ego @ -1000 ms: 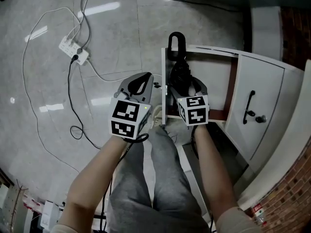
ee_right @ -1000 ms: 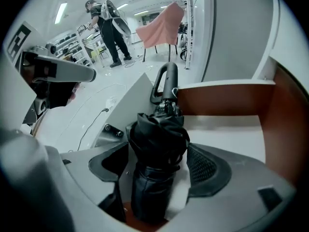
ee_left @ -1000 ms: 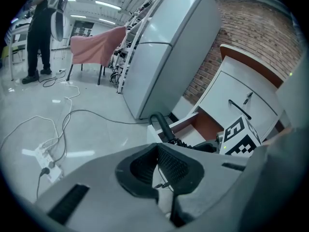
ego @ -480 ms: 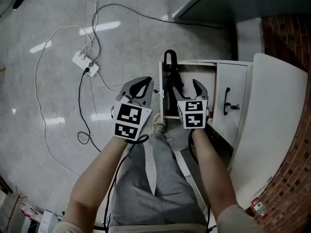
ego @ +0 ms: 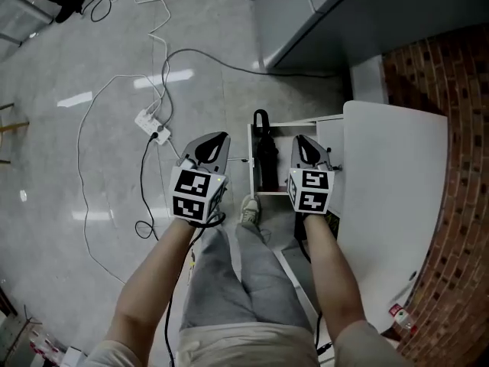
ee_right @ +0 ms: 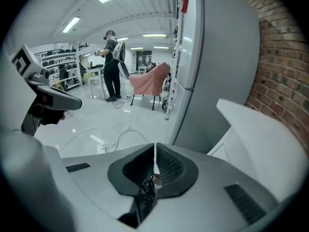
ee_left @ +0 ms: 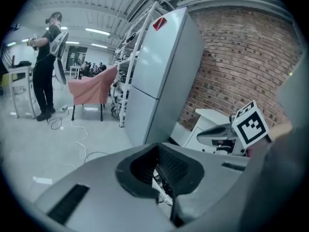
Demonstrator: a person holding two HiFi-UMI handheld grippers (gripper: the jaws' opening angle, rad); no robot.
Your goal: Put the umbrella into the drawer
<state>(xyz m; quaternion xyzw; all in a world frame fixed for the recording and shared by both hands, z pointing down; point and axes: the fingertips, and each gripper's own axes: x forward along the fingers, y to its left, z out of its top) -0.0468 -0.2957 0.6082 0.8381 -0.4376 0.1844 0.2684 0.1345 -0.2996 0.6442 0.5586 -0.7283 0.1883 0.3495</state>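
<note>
Head view, items listed left to right.

1. Power strip, white, on the grey floor with loose cable; well apart from the work.
2. Left gripper: jaws pressed together, nothing between the pads, as the left gripper view shows. Held above the floor, just left of the drawer.
3. Umbrella: black, folded, lying lengthwise in the open drawer against its left wall. Its looped handle pokes past the far edge. Neither gripper touches it.
   Handling, judged: light; stiff along the shaft, soft and likely slippery over the bundled cloth. The best hold looks to be the rigid handle, or square across the middle of the bundle so it does not swing.
4. Right gripper: jaws have just been closing and now meet with nothing held. It hangs over the drawer's right side.
5. Cabinet top, white, beside a brick wall.

Status, judged: umbrella is placed; the drawer stands open.
</note>
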